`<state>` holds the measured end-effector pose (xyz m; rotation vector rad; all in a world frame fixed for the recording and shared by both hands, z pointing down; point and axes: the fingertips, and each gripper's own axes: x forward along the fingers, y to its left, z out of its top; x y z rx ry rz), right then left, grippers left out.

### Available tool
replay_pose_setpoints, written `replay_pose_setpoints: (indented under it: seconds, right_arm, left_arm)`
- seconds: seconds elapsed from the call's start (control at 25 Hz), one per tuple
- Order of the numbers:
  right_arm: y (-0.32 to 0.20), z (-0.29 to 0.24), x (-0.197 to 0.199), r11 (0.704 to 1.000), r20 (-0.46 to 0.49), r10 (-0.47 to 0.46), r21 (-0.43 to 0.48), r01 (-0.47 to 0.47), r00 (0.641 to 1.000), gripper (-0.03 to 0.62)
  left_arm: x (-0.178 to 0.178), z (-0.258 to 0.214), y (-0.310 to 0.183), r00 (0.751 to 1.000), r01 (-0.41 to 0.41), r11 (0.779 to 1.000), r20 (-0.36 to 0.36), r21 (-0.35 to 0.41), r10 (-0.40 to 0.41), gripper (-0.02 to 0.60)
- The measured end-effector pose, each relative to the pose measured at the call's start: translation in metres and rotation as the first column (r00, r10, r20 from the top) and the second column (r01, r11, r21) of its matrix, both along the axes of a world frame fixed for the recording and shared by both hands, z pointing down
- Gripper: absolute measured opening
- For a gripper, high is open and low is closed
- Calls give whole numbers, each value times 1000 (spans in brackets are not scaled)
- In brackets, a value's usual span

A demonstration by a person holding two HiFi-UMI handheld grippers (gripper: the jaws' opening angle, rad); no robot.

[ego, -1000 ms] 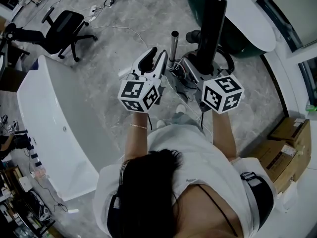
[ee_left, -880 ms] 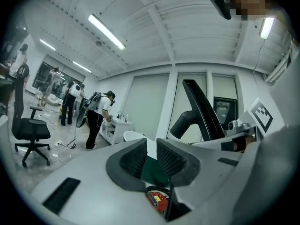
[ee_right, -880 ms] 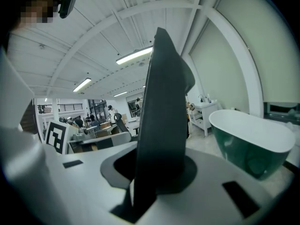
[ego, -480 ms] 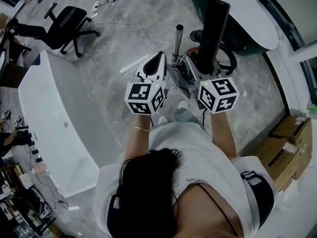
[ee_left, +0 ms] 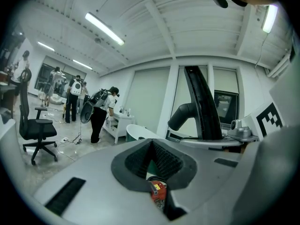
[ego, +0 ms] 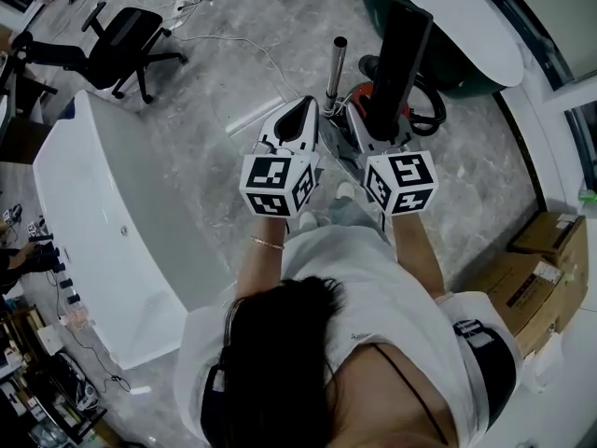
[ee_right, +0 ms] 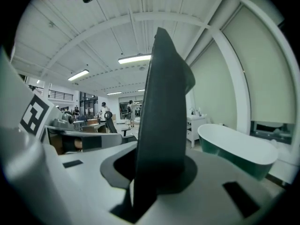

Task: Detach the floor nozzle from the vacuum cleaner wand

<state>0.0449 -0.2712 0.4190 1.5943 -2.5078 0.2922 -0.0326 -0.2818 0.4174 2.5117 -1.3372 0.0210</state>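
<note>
In front of the person, over the grey floor (ego: 215, 82), both grippers were held close together, side by side. The right gripper (ego: 378, 129) had its jaws partly closed on the floor nozzle (ego: 399, 59), a long, flat black piece that stood almost upright between the pads and rose well above them. In the right gripper view this black piece filled the gap between the jaws, and both pads pressed on it.

The left gripper (ego: 303, 108) was fully closed. Its ribbed pads met, and nothing was held between them; through the small opening under the pads only a red part of the vacuum cleaner (ego: 415, 110) showed.

The wand (ego: 332, 73), a thin metal tube, stood upright just beyond the tip of the left gripper and beside the nozzle. Its upper end was bare and did not touch the nozzle. I could not tell whether the left gripper touched the tube. The red and black vacuum cleaner sat on the floor behind the two grippers, with its dark hose curled at the side.

A white bathtub (ego: 103, 222) lay at the person's left, an office chair (ego: 117, 49) stood farther away, and cardboard boxes (ego: 546, 278) were at the right.
</note>
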Motion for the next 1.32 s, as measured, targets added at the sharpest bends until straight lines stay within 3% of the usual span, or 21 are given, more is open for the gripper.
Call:
replay_pose_setpoints:
  seconds: [0.48, 0.84, 1.32]
  right_arm:
    - [12, 20, -3, 998, 10, 49, -37, -49, 999, 87]
    - [15, 30, -5, 998, -25, 40, -48, -42, 999, 87]
    - [13, 34, -8, 997, -24, 29, -75, -31, 999, 87]
  left_arm:
    - [-3, 17, 14, 1000, -18, 999, 22, -40, 19, 3]
    - [-4, 25, 12, 996, -6, 999, 87, -32, 9, 3]
    - [6, 40, 15, 995, -33, 998, 96, -59, 39, 3]
